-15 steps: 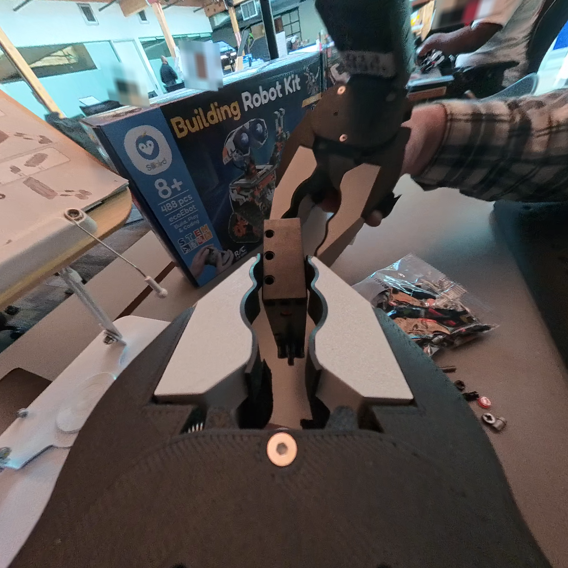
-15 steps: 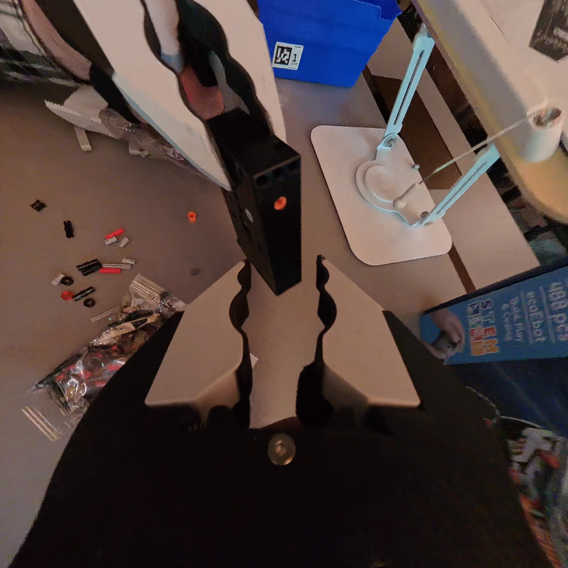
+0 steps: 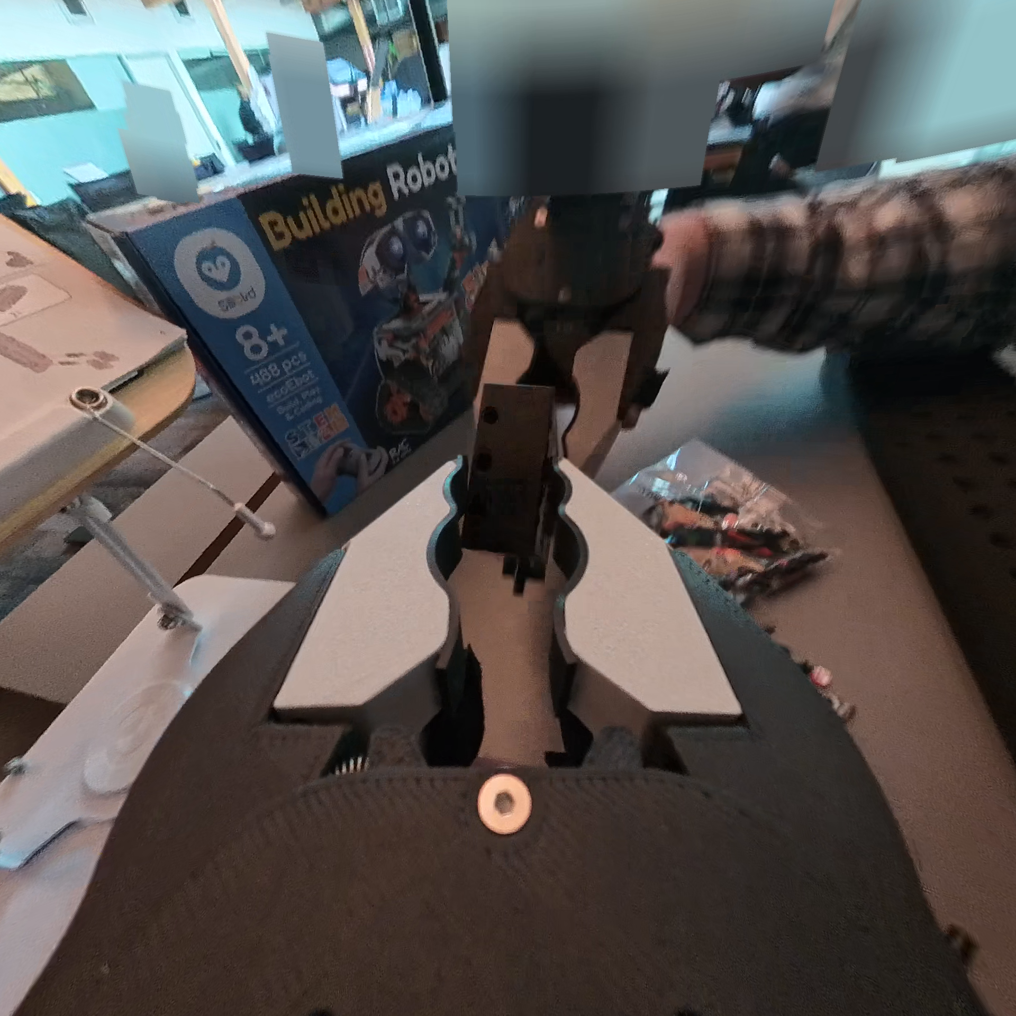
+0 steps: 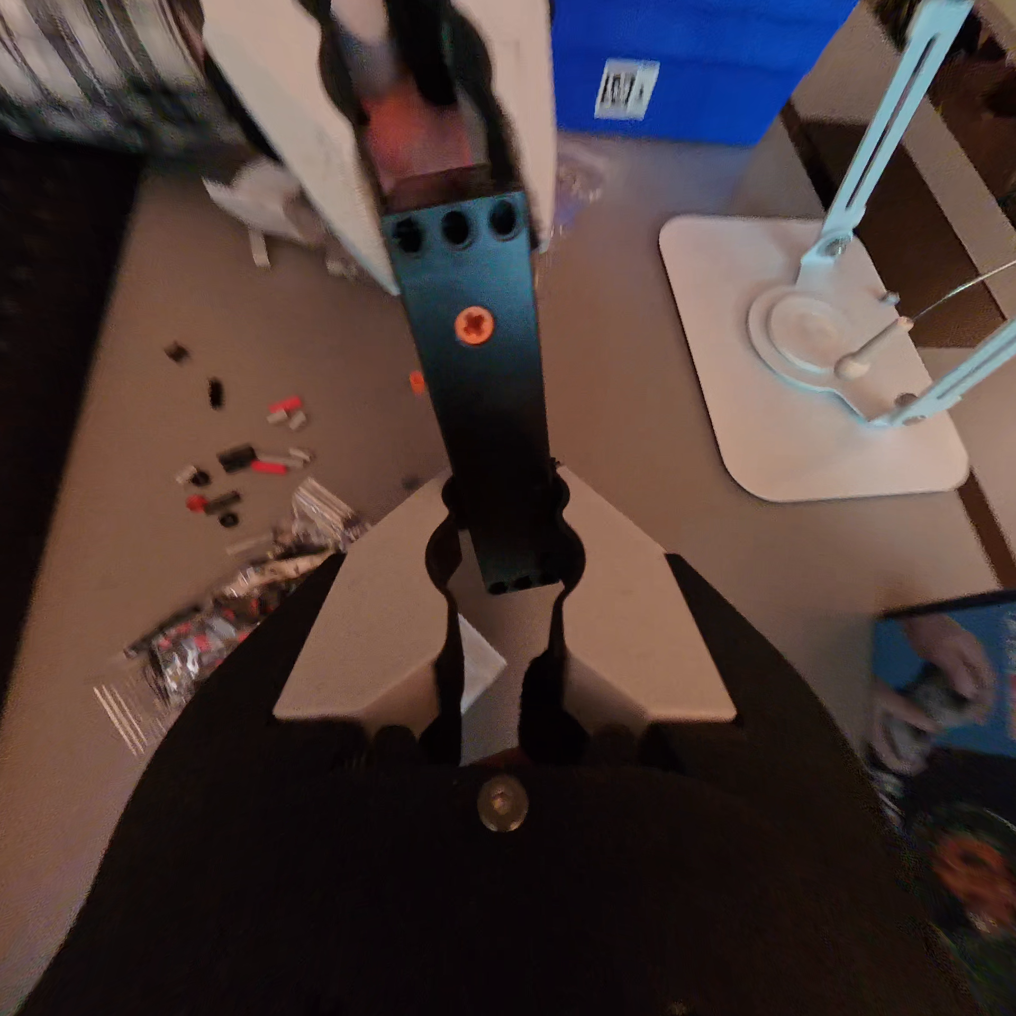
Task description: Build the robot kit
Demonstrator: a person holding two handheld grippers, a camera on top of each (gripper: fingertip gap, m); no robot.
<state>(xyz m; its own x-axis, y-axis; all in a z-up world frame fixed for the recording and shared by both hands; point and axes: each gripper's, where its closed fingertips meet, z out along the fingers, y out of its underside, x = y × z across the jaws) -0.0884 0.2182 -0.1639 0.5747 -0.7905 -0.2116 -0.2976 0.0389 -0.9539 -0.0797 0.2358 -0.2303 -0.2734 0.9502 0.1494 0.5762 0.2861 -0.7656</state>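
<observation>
Both grippers meet on one long black block (image 4: pixel 478 396), held in the air above the grey table (image 4: pixel 632 418). From my left gripper (image 3: pixel 508 495) the block runs straight ahead along the fingers, its long axis pointing away toward the right gripper (image 3: pixel 555 418). In the right wrist view that same axis runs from my right gripper (image 4: pixel 503 522) up to the left gripper (image 4: pixel 456 181) at the top of the frame.

My left gripper's jaws are narrowed onto the near end of the block, their scalloped inner edges against its sides. My right gripper's jaws sit close at the other end, the block filling the gap between them; motion blur keeps me from seeing whether they press on it.

The block is a black rectangular bar with a row of three round holes across one end, more holes down one side, and an orange cross-shaped insert (image 4: pixel 474 325) in its broad face.

Below lie a clear bag of small parts (image 3: pixel 725 528), loose red, black and grey pieces (image 4: pixel 242 456), a white stand base (image 4: pixel 797 440), a blue bin (image 4: pixel 687 60) and a blue kit box (image 3: pixel 308 341).
</observation>
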